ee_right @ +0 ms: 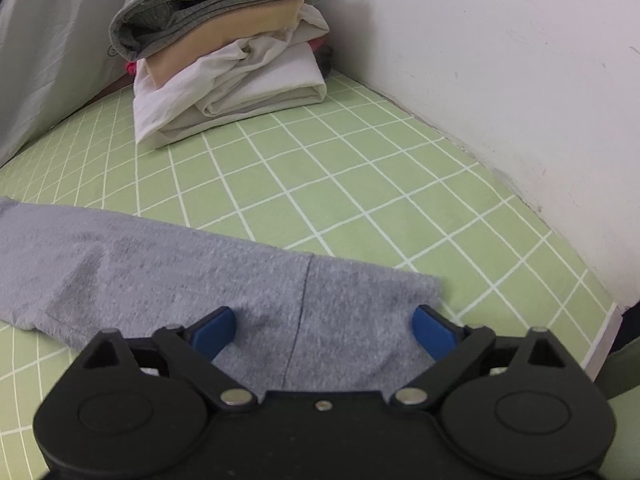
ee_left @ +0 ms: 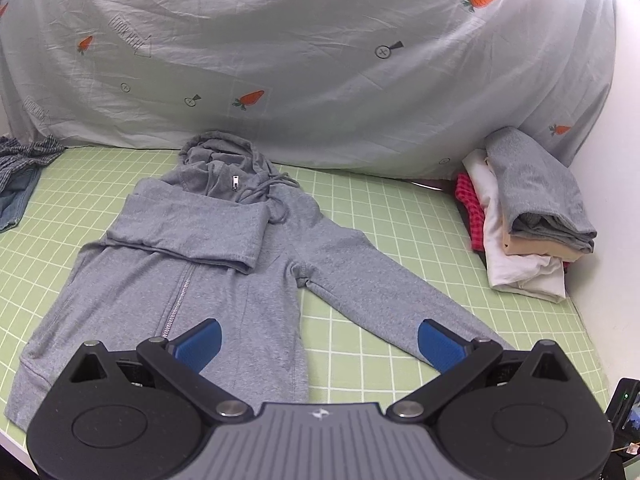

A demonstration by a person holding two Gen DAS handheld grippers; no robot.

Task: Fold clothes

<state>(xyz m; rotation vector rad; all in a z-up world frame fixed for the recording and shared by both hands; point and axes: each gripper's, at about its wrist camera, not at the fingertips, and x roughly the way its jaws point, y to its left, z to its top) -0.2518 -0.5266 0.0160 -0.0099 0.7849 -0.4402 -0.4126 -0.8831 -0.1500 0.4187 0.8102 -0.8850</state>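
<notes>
A grey hoodie [ee_left: 192, 280] is spread front-up on the green checked sheet [ee_left: 380, 216], hood at the far end. One sleeve is folded across the chest; the other sleeve [ee_right: 200, 276] is stretched out to the right. The left gripper [ee_left: 318, 340] is held with jaws wide apart over the near hem, nothing between them. The right gripper [ee_right: 324, 326] is likewise spread open, just above the cuff of the outstretched sleeve. A stack [ee_left: 528, 216] of folded clothes is seen at the far right by the wall [ee_right: 500, 60]. Denim [ee_left: 18, 184] lies at the far left.
</notes>
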